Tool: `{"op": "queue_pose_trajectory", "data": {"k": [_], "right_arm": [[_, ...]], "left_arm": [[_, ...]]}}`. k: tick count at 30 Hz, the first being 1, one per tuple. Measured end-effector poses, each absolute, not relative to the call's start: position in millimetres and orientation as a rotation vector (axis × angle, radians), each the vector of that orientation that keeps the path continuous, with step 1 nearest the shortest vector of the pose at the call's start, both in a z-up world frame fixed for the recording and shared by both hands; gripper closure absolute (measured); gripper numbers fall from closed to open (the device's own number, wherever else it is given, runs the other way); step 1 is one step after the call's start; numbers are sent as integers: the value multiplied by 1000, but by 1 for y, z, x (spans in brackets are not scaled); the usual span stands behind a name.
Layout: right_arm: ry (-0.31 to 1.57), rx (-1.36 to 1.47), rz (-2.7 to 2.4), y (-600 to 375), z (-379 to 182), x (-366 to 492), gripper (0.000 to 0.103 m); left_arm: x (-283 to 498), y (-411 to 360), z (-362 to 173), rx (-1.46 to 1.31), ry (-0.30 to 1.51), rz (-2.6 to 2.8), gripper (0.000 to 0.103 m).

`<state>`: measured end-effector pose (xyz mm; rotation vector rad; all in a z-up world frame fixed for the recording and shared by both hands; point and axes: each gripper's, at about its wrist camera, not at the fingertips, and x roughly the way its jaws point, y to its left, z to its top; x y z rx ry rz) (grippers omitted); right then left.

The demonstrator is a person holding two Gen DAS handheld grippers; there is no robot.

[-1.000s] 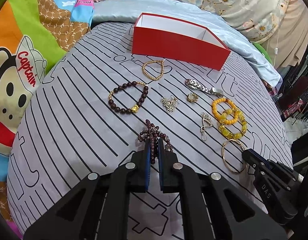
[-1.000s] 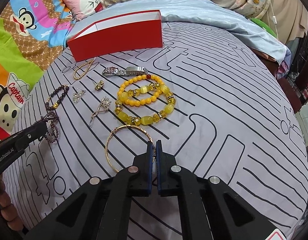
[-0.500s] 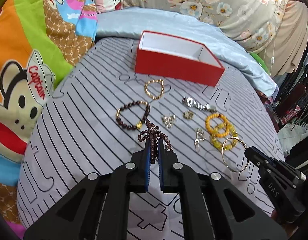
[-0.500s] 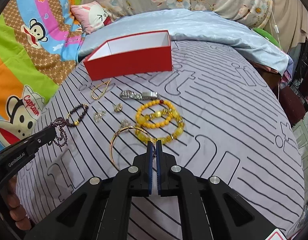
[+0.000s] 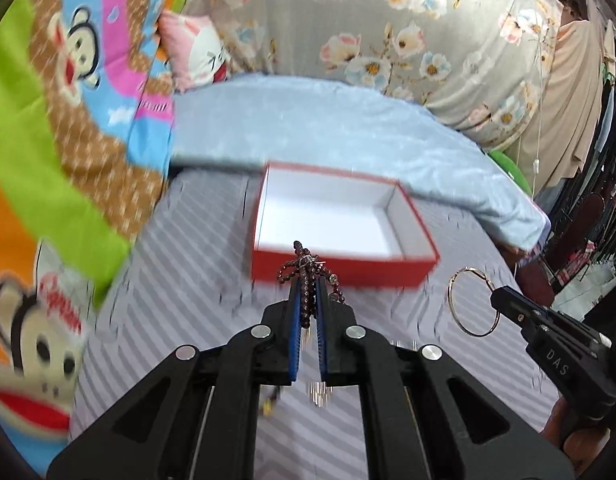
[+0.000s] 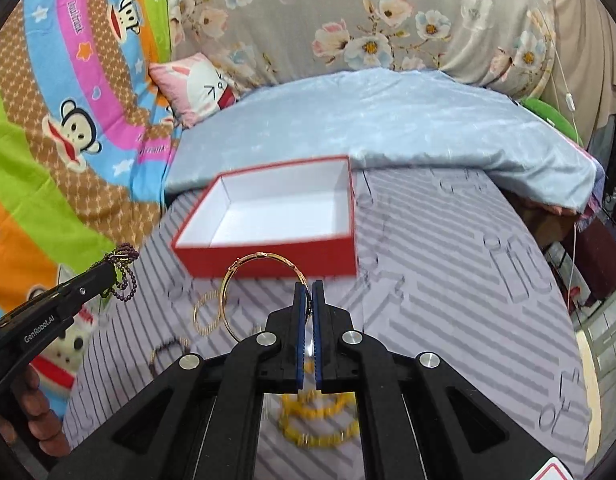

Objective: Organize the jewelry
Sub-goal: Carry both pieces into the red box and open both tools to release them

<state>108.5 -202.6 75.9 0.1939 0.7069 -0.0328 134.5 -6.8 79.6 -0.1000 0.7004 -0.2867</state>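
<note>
Now the left gripper has its fingers pressed tight on a dark red bead bracelet. The beads hang in loops off the tips, up in the air, just in front of the near wall of the red box. The box is open on top and white inside, and it sits on the striped gray bed cover.

The right gripper has its fingers squeezed on a thin gold bangle. The ring sticks out to the left, lifted above the bed, close to the front of the box.

Down on the bed, a yellow bead bracelet lies under the right gripper. A small gold bead chain and a dark bead bracelet lie to the left, a bit blurry.
</note>
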Motion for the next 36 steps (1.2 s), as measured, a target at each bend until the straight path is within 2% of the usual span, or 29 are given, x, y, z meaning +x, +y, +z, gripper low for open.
{"op": "queue_pose_trajectory", "data": {"k": [8, 17, 33, 34, 36], "right_arm": [[699, 169, -25, -204, 81, 203, 100], [796, 152, -30, -210, 40, 296, 100], [895, 123, -67, -219, -3, 341, 100], [890, 113, -75, -220, -3, 340, 100], [880, 109, -82, -220, -1, 339, 96]], "left_arm": [[219, -26, 87, -82, 665, -297, 97], [311, -45, 48, -62, 741, -307, 97], [367, -60, 2, -48, 841, -310, 96], [368, -60, 3, -53, 839, -309, 94], [368, -57, 5, -55, 833, -290, 76]]}}
